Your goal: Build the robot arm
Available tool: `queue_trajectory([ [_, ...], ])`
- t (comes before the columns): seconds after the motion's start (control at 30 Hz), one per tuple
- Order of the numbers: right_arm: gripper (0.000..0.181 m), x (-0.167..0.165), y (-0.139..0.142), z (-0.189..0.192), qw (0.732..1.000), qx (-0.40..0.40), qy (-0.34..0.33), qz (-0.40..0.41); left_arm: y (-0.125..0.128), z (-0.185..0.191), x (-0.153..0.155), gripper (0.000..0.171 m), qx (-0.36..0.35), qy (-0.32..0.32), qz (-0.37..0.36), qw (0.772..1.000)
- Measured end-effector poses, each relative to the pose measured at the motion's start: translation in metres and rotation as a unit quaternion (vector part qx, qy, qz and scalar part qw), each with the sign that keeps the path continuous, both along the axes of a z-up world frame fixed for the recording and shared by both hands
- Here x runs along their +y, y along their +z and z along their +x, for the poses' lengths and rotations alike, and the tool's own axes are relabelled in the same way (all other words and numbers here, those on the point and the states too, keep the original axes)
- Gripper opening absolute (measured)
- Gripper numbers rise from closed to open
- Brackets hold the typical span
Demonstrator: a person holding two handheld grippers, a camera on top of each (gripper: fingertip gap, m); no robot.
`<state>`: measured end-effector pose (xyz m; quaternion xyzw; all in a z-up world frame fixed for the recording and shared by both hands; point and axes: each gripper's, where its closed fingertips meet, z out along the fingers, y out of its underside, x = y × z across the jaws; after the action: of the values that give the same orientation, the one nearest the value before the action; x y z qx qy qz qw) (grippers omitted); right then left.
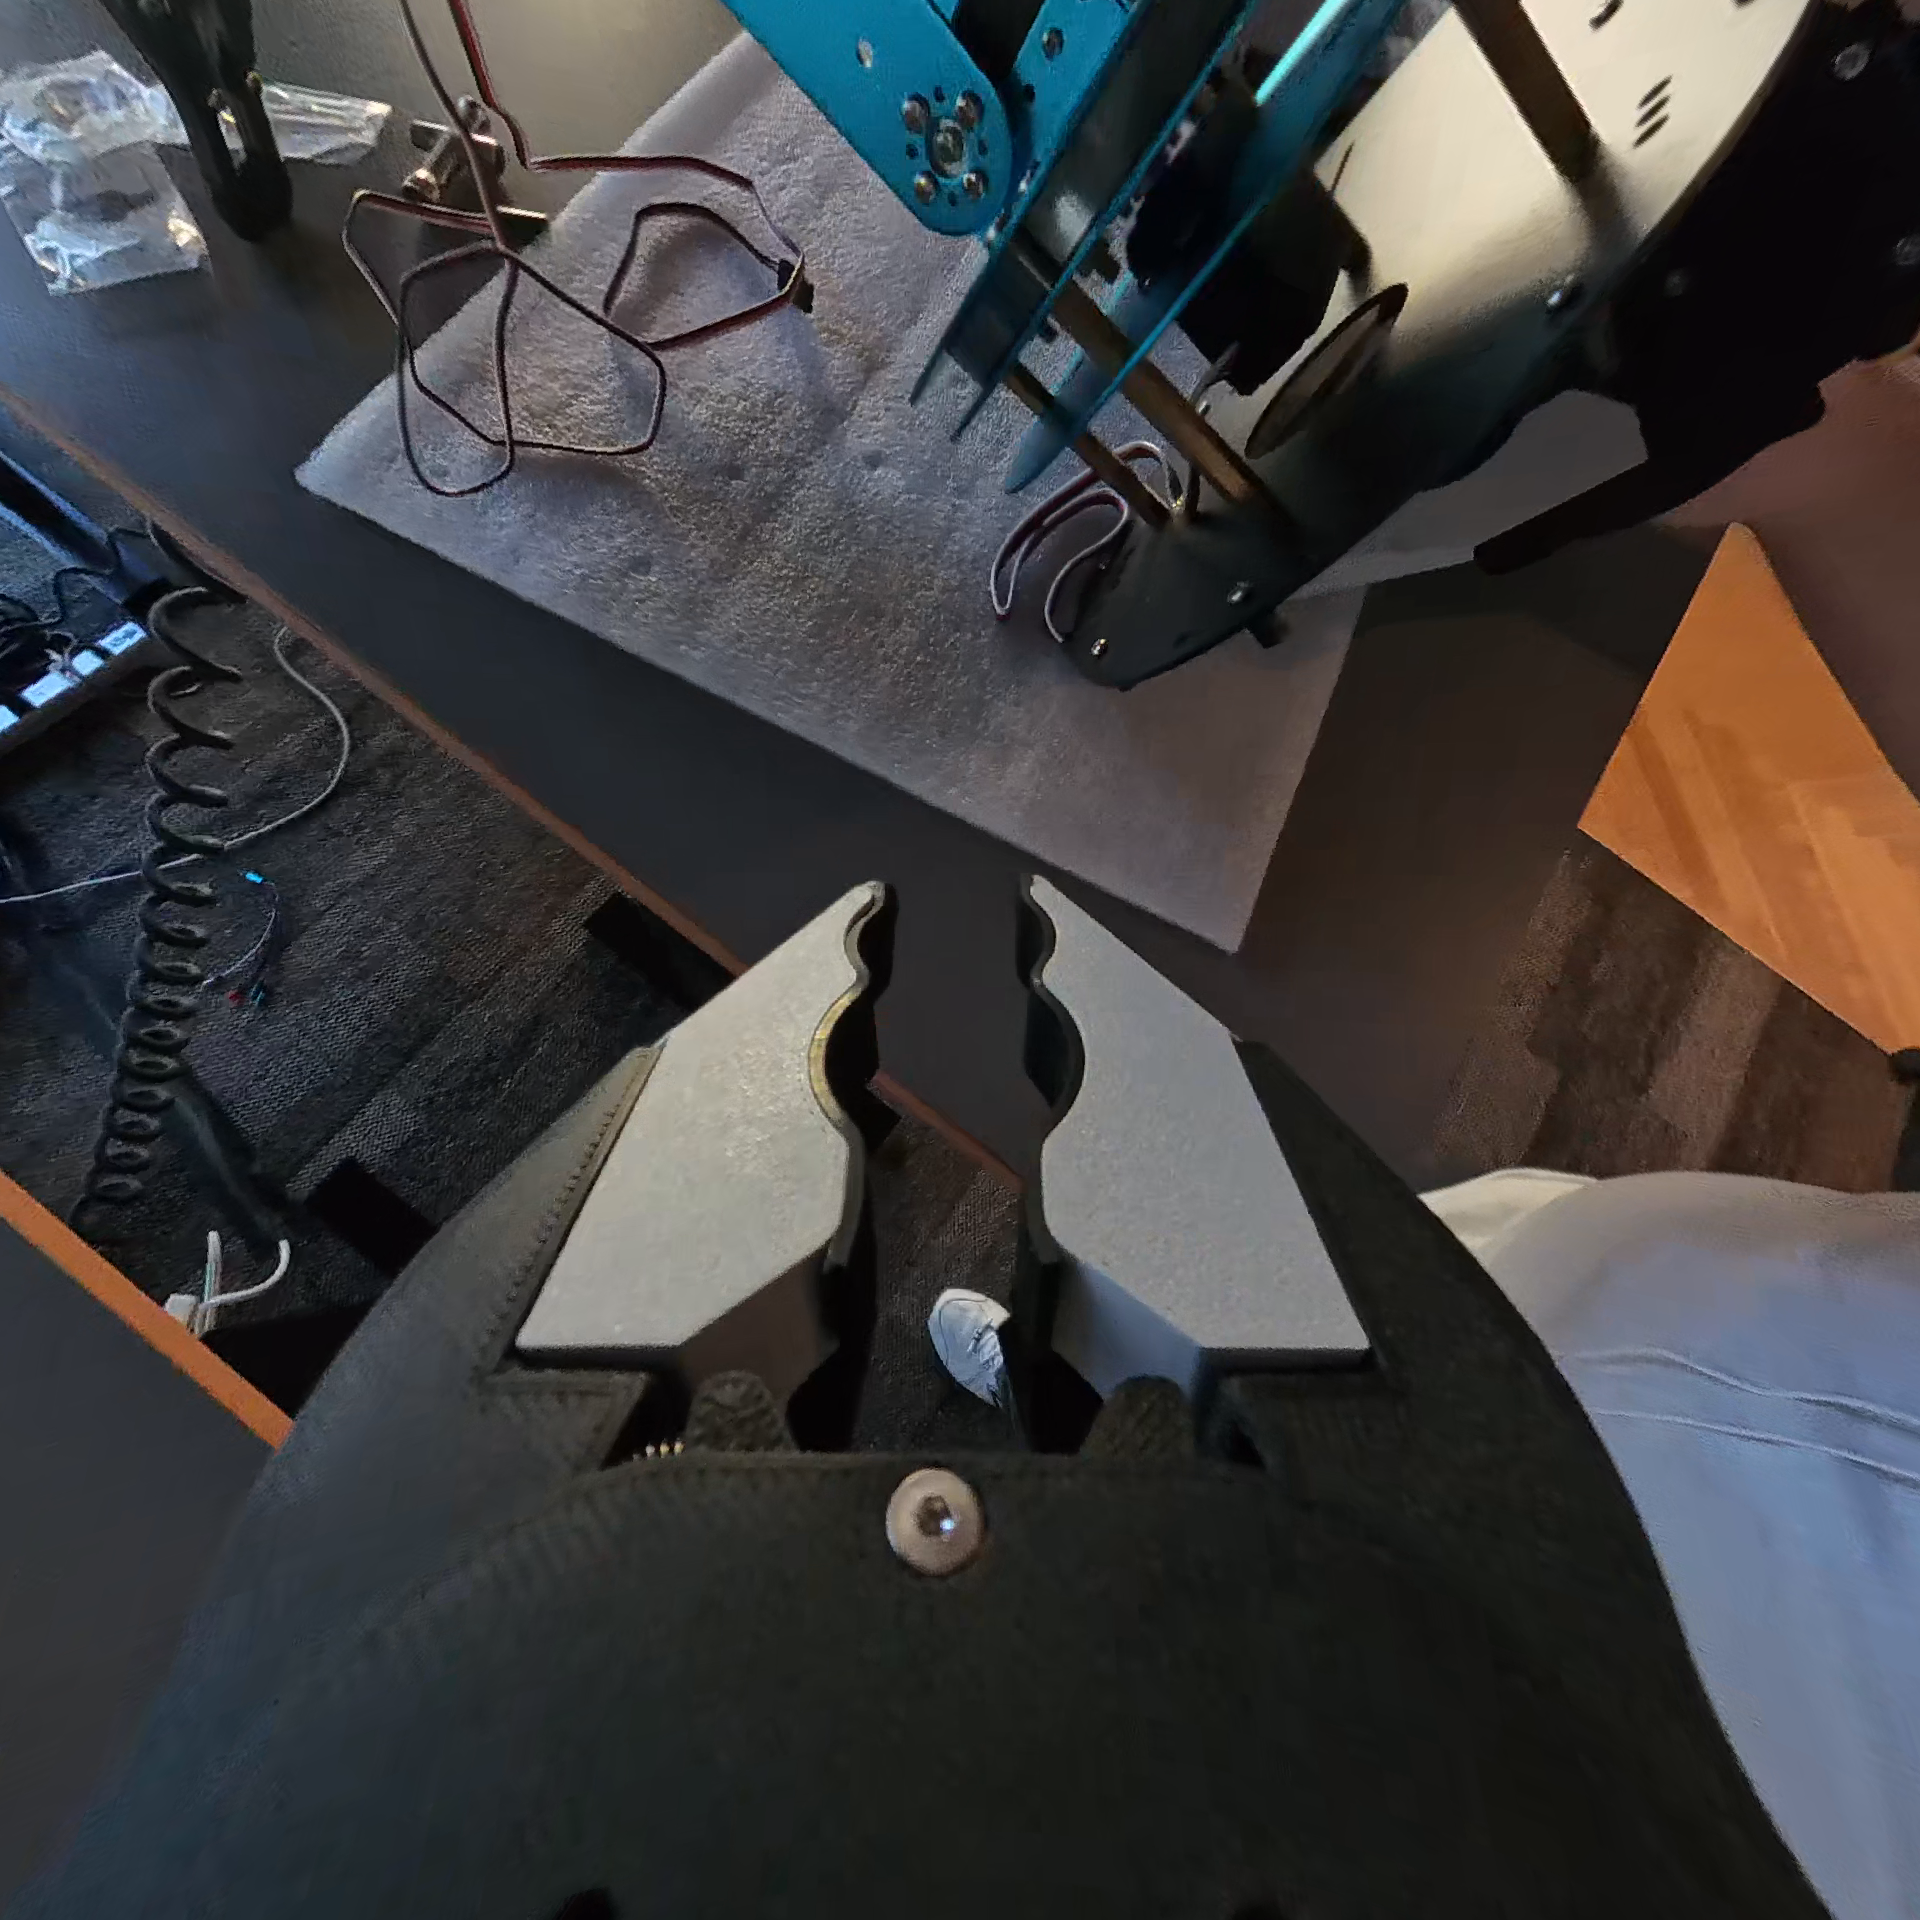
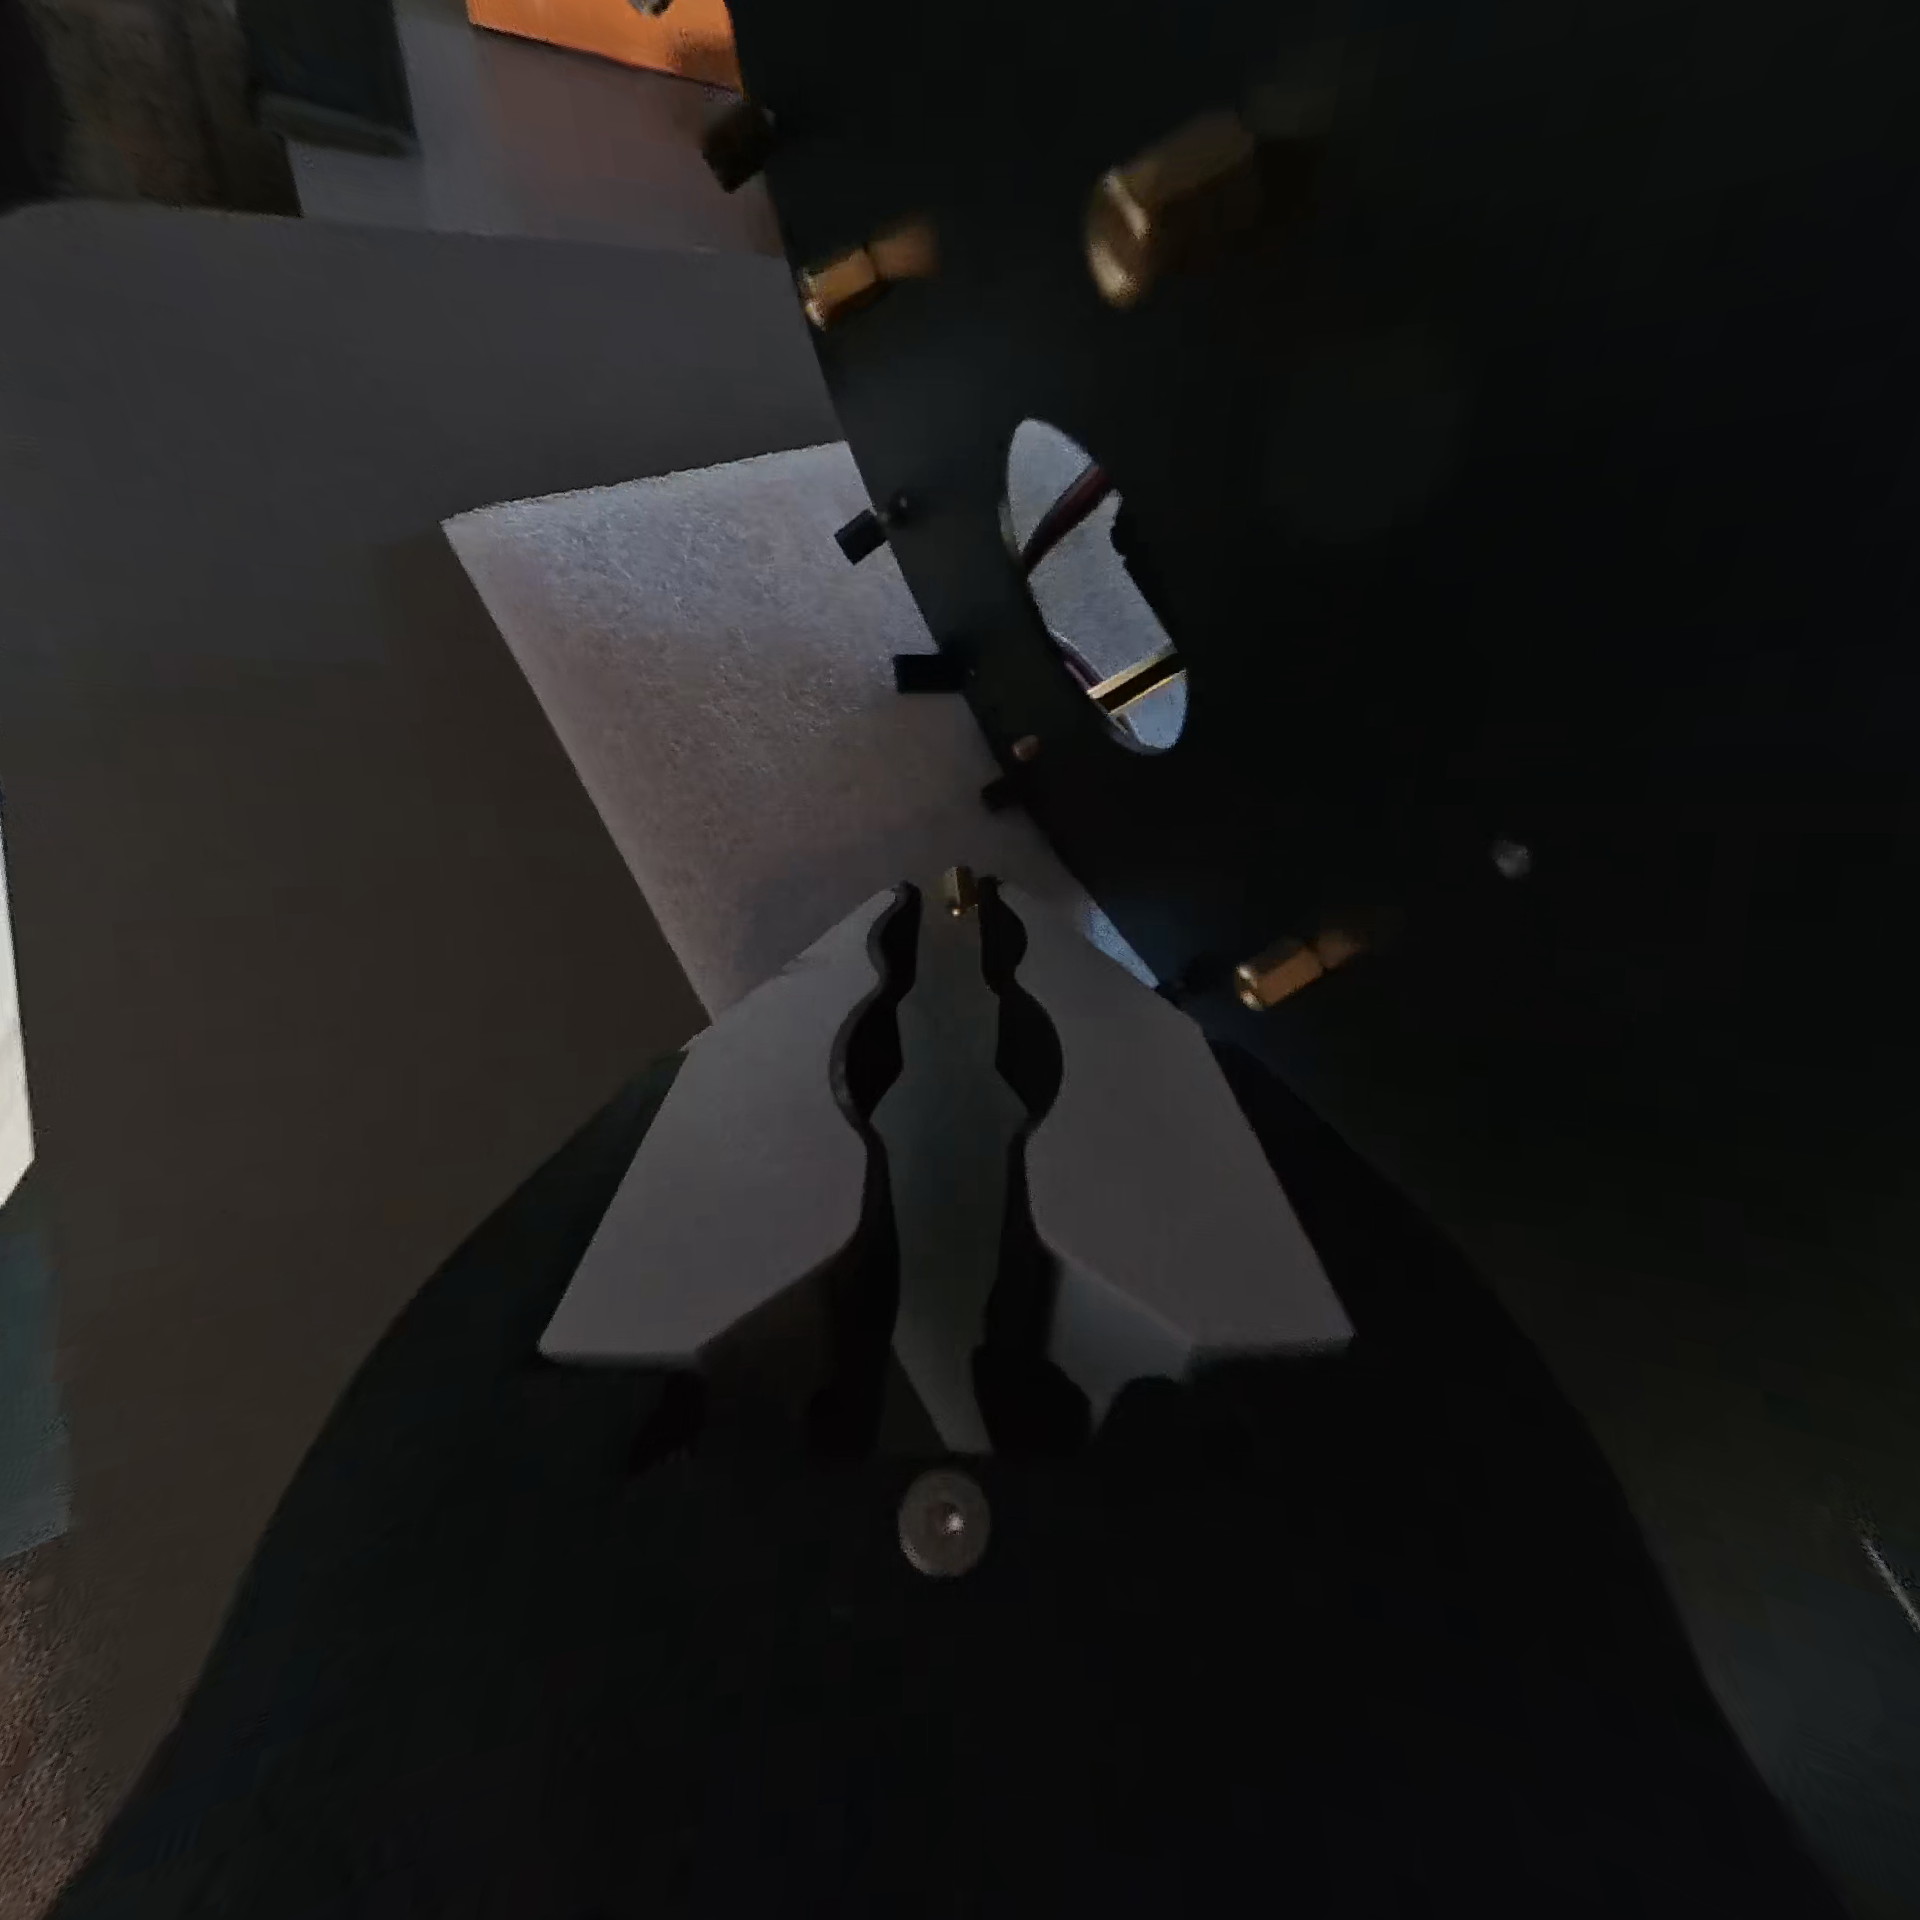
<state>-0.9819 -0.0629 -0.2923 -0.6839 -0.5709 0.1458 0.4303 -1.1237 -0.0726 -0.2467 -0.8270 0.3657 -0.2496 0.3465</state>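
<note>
My left gripper (image 1: 956, 894) is open and empty. It hovers over the dark table (image 1: 644, 748) near the front corner of a grey foam mat (image 1: 831, 582). On the mat lies a small robot with blue metal brackets (image 1: 935, 135) and a black round base (image 1: 1507, 343), tilted on its side. My right gripper (image 2: 954, 899) is shut on a small brass standoff (image 2: 957, 891) held at its fingertips. It is close against the underside of the black base plate (image 2: 1351, 623), which carries other brass standoffs (image 2: 1299, 966) and has an oval hole (image 2: 1101, 603).
A loose loop of red and black servo wire (image 1: 540, 343) lies on the mat. Clear plastic bags (image 1: 94, 177) lie at the far left. A coiled black cable (image 1: 177, 831) lies on the carpet beside the table. A wooden surface (image 1: 1766, 790) is at the right, and a white sleeve (image 1: 1714, 1455) is below it. Some 15 cm of space lies between my two pairs of fingers.
</note>
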Motion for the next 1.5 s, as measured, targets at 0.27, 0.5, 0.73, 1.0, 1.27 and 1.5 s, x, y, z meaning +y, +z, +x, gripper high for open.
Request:
queue_trajectory([
  [0.27, 0.003, -0.013, 0.025, -0.005, 0.996, 0.017, -0.01, 0.085, 0.015, 0.019, -0.032, 0.021, -0.086, 0.036, -0.026, 0.995],
  [0.5, 0.003, -0.078, 0.079, -0.036, 0.984, 0.073, 0.019, 0.159, 0.049, 0.081, -0.077, 0.025, -0.314, -0.006, -0.107, 0.943],
  [0.73, 0.003, -0.107, 0.089, -0.027, 0.983, 0.082, 0.058, 0.154, 0.046, 0.119, -0.098, 0.025, -0.364, -0.023, -0.155, 0.918],
  [1.0, 0.003, -0.122, 0.092, -0.017, 0.98, 0.093, 0.074, 0.159, 0.046, 0.138, -0.112, 0.006, -0.373, -0.029, -0.172, 0.911],
  [1.27, 0.016, -0.141, 0.115, -0.014, 0.964, 0.179, 0.086, 0.175, 0.076, 0.14, -0.131, 0.003, -0.487, -0.069, -0.246, 0.835],
  [1.5, 0.008, -0.154, 0.13, -0.011, 0.954, 0.191, 0.083, 0.215, 0.088, 0.144, -0.144, 0.003, -0.52, -0.098, -0.288, 0.798],
])
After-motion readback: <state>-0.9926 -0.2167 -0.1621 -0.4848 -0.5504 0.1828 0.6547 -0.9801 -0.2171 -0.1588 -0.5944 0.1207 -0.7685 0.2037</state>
